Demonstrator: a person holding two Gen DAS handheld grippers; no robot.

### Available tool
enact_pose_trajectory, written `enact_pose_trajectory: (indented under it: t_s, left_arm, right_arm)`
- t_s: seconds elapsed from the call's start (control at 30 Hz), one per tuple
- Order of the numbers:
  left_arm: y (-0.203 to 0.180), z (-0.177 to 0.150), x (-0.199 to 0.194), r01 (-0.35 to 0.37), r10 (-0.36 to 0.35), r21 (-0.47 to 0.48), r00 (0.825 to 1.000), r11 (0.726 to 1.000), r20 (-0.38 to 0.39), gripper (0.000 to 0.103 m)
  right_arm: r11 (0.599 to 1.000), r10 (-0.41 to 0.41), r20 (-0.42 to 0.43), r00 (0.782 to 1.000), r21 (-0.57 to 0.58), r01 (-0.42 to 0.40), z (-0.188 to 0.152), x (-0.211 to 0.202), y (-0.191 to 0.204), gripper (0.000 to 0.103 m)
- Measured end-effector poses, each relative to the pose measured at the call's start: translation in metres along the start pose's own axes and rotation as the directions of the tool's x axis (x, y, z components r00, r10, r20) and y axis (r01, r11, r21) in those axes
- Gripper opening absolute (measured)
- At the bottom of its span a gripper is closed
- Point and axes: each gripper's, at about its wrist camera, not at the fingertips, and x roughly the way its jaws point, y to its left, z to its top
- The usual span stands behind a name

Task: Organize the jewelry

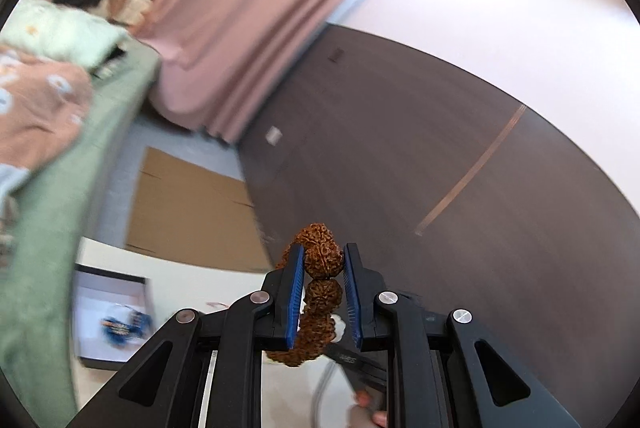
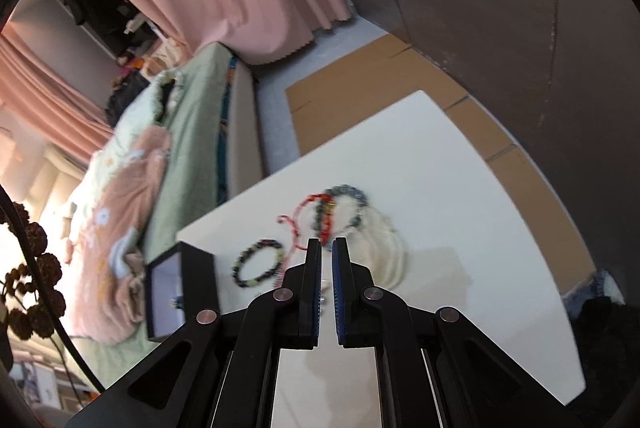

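Left wrist view: left tool (image 1: 323, 260) clamped on brown seed bracelet (image 1: 322, 292), frame centre, above bench (image 1: 224, 284). Right tool (image 2: 327, 248) together, empty. Carry steadily to box (image 1: 108, 316), lower left.

Rough, knobbly brown seed beads (image 1: 323, 257) (matt), soft pink cloth curtain (image 1: 256, 8), smooth white table (image 2: 440, 188).

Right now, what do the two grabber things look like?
Both look alike. The left hand-held gripper has black angular linkage arms with triangular cut-outs, round silver pivot screws, and two flat fingers faced with ribbed blue pads. The right hand-held gripper has the same black frame, silver screws and blue-lined fingers. No sleeves are visible in either view.
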Motion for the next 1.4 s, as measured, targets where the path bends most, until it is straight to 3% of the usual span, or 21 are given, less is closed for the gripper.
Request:
enact_pose_trajectory:
  t_s: [0.1, 0.27, 0.5, 0.73, 0.83, 0.9, 0.97, 1.0, 1.1, 1.23, 1.33, 1.4]
  left_arm:
    - [0.020, -0.001, -0.007, -0.090, 0.090, -0.013, 0.996, 0.996, 0.008, 0.020]
    - [0.068, -0.011, -0.006, -0.149, 0.146, -0.091, 0.989, 0.985, -0.033, 0.020]
    - [0.120, -0.017, 0.005, -0.182, 0.164, -0.184, 0.980, 0.966, -0.110, 0.020]
    - [0.138, -0.016, 0.009, -0.189, 0.160, -0.239, 0.978, 0.952, -0.135, 0.020]
    - [0.146, -0.016, 0.009, -0.197, 0.160, -0.273, 0.975, 0.942, -0.151, 0.027]
    - [0.151, -0.015, 0.007, -0.196, 0.157, -0.293, 0.976, 0.936, -0.152, 0.040]
    - [0.156, -0.011, 0.005, -0.199, 0.165, -0.309, 0.977, 0.930, -0.135, 0.051]
    - [0.157, -0.010, 0.003, -0.202, 0.171, -0.314, 0.977, 0.928, -0.125, 0.057]
    - [0.159, -0.008, 0.001, -0.204, 0.177, -0.322, 0.978, 0.925, -0.111, 0.062]
    - [0.162, -0.009, 0.005, -0.203, 0.169, -0.337, 0.977, 0.919, -0.127, 0.062]
    - [0.164, -0.010, 0.005, -0.209, 0.172, -0.342, 0.976, 0.916, -0.136, 0.062]
    - [0.165, -0.009, 0.003, -0.217, 0.181, -0.342, 0.974, 0.915, -0.134, 0.062]
  right_arm:
    - [0.998, 0.058, 0.008, 0.998, -0.010, -0.058, -0.002, -0.001, 0.007, 0.007]
    - [0.991, 0.127, 0.000, 0.992, -0.032, -0.127, -0.010, 0.003, 0.023, 0.007]
    - [0.965, 0.260, -0.070, 0.963, -0.003, -0.261, -0.025, 0.021, 0.033, 0.007]
    - [0.942, 0.333, -0.100, 0.937, 0.070, -0.328, -0.030, 0.040, 0.036, 0.007]
    - [0.967, 0.254, -0.083, 0.964, 0.038, -0.252, -0.026, 0.038, 0.036, 0.007]
    - [0.988, 0.156, -0.063, 0.986, 0.027, -0.155, -0.019, 0.035, 0.027, 0.010]
    - [0.999, 0.032, -0.052, 0.998, 0.009, -0.032, -0.014, 0.036, 0.017, 0.044]
    - [1.000, -0.023, -0.039, 0.999, 0.007, 0.023, -0.012, 0.037, 0.012, 0.050]
    - [0.990, -0.140, -0.042, 0.989, -0.009, 0.139, -0.008, 0.046, 0.000, 0.051]
    - [0.981, -0.195, -0.087, 0.977, -0.032, 0.193, -0.004, 0.069, -0.005, 0.051]
    - [0.957, -0.287, -0.121, 0.950, -0.086, 0.278, -0.006, 0.091, -0.003, 0.049]
    - [0.952, -0.303, -0.150, 0.941, -0.089, 0.293, -0.010, 0.101, -0.005, 0.006]
